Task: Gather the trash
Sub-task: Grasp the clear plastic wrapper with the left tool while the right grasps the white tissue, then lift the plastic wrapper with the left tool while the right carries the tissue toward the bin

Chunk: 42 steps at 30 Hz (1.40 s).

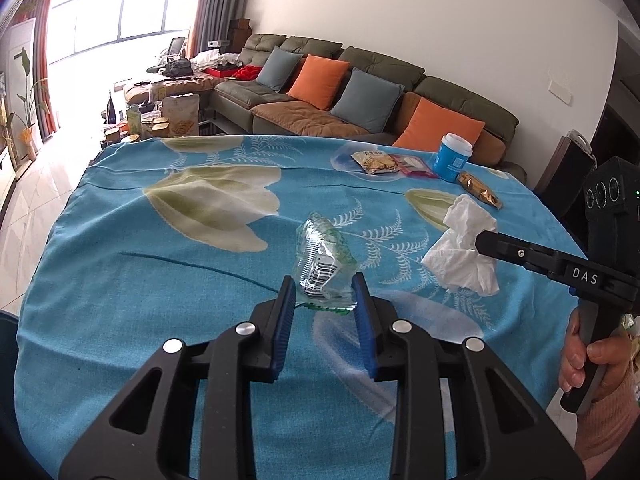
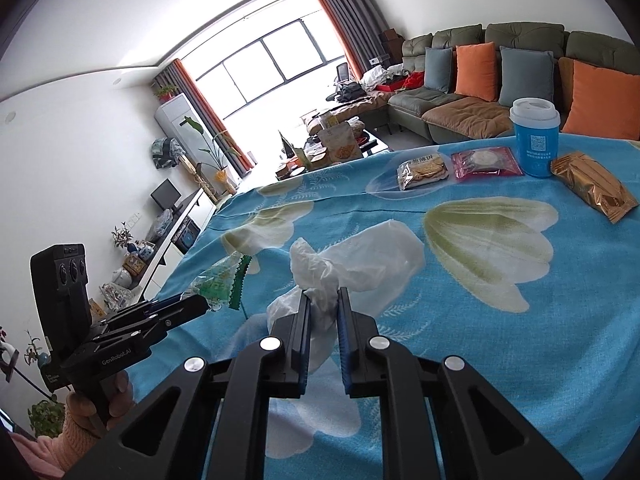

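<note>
R gripper (image 2: 324, 300) pinching crumpled white tissue (image 2: 352, 260), lifted off blue floral cloth (image 2: 480, 340). L gripper (image 2: 200, 304) at left holds clear green-edged wrapper (image 2: 224, 280). Far edge: blue cup (image 2: 535, 140), biscuit pack (image 2: 424, 170), gold pouch (image 2: 592, 184).

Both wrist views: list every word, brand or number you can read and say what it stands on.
"DAS": on the right tongs' arm.
"GenRobot.AI": on the left tongs' arm.
Barcode on the clear wrapper: digits too small.
QR code and print on the blue cup: unreadable.
Characters on the cracker packet: blurred.
</note>
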{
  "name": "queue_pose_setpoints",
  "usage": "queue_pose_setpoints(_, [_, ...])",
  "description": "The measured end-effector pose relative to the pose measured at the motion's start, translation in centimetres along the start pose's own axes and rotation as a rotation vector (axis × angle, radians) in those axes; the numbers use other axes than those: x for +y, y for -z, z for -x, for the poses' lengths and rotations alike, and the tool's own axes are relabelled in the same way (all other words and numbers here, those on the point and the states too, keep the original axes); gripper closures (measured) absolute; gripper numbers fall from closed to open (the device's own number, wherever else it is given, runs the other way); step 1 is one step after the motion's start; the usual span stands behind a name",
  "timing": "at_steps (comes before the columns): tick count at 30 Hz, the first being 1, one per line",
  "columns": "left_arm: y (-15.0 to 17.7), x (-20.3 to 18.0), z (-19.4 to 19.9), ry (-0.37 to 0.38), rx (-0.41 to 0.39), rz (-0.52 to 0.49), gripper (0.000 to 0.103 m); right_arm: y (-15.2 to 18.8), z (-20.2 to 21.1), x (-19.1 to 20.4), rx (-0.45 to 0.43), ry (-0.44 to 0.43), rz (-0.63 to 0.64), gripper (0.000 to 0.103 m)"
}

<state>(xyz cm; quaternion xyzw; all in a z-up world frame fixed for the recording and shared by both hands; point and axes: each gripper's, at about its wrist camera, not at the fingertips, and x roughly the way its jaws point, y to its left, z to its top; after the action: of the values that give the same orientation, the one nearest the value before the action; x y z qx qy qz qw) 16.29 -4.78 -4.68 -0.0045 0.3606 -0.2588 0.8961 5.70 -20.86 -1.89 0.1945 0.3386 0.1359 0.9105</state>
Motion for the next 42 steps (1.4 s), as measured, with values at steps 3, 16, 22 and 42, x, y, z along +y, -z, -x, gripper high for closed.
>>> queue_pose_setpoints(3, [0.2, 0.2, 0.7, -0.006, -0.005, 0.007, 0.074, 0.1, -0.3, 0.6, 0.006, -0.012, 0.010, 0.092])
queue_pose_setpoints(16, [1.2, 1.9, 3.0, -0.035, -0.024, 0.041, 0.074, 0.6, -1.7, 2.7, 0.036, -0.056, 0.038, 0.092])
queue_pose_setpoints(22, [1.7, 2.7, 3.8, -0.051, -0.032, 0.053, 0.074, 0.7, -2.2, 3.5, 0.046, -0.070, 0.045, 0.092])
queue_pose_setpoints(42, [3.1, 5.3, 6.8, -0.119, -0.062, 0.098, 0.074, 1.2, -4.1, 6.2, 0.088, -0.131, 0.085, 0.092])
